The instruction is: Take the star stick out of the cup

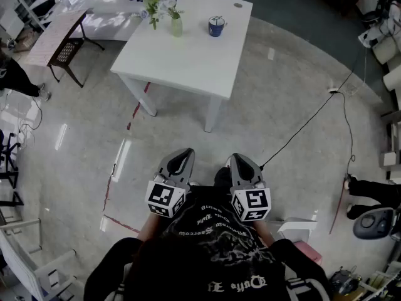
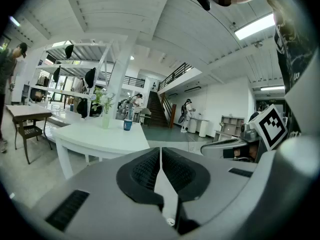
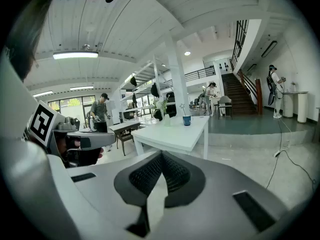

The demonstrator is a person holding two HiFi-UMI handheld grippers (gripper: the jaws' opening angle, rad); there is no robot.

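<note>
A blue cup [image 1: 216, 26] stands near the far edge of a white table [image 1: 188, 58], well ahead of me. In the right gripper view the cup [image 3: 186, 120] holds a thin star stick [image 3: 183, 107] that pokes up out of it. The left gripper view shows the same cup [image 2: 128, 125] small and far off on the table [image 2: 102, 140]. My left gripper [image 1: 185, 152] and right gripper [image 1: 237, 158] are held close to my body, far short of the table. Both are shut with nothing between their pads [image 2: 160, 150] [image 3: 161, 155].
A vase of flowers [image 1: 176, 24] stands left of the cup. A wooden side table [image 1: 61, 39] sits to the left of the white table. A black cable [image 1: 313, 115] and red tape lines [image 1: 135, 113] cross the floor. A person's shoe [image 1: 369, 193] is at the right.
</note>
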